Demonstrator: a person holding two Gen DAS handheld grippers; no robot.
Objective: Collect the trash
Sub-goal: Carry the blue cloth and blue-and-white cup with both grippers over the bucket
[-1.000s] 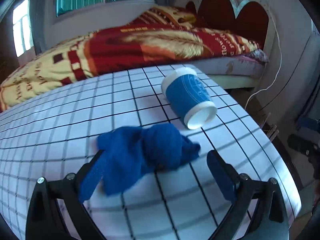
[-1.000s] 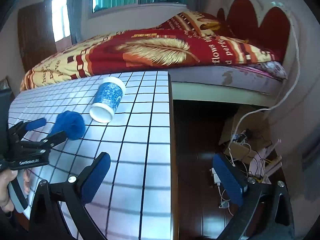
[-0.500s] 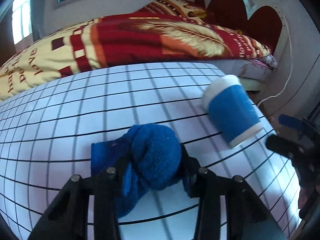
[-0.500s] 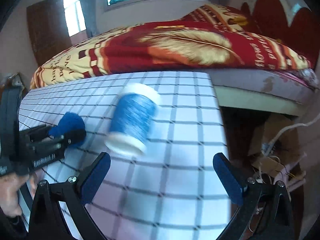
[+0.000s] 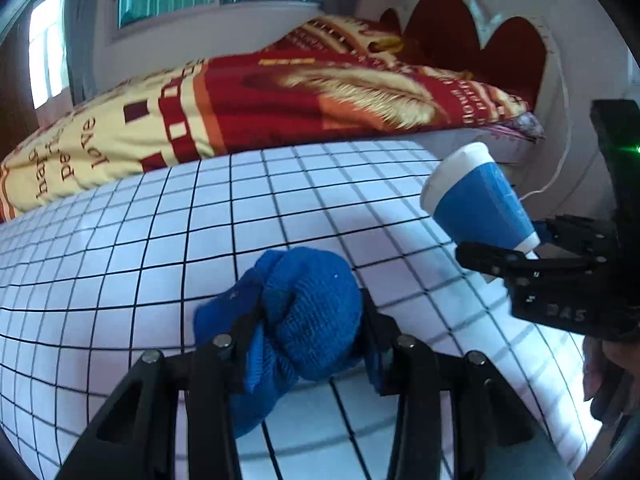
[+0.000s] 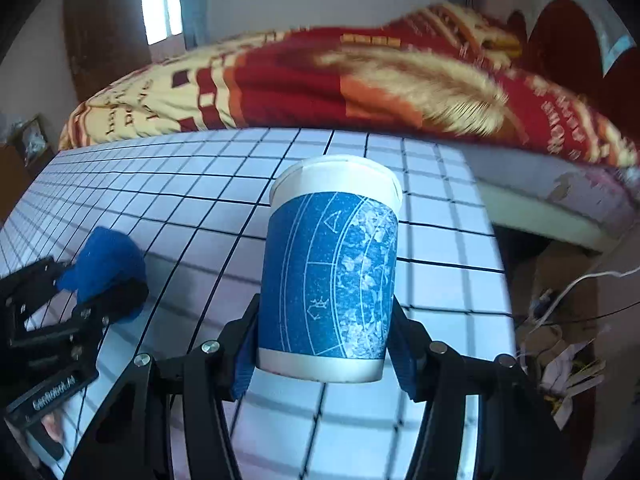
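While my left gripper (image 5: 310, 320) clamps the knotted blue cloth (image 5: 304, 320) between its pads, just over the white tablecloth with the black grid (image 5: 160, 240), my right gripper (image 6: 324, 344) has just been closing and now squeezes the blue-and-white paper cup (image 6: 330, 272) near its narrow base. I see the cup's wide rim pointing away from the right camera, toward the bed with the red and yellow blanket (image 6: 360, 80). From the left wrist view, the cup (image 5: 478, 204) hangs tilted past the table's right edge, gripped by the right gripper (image 5: 532, 246), with a hand (image 5: 604, 376) showing below it. From the right wrist view, the cloth (image 6: 106, 268) sits in the left gripper (image 6: 100, 280) at the left, well apart from the cup.
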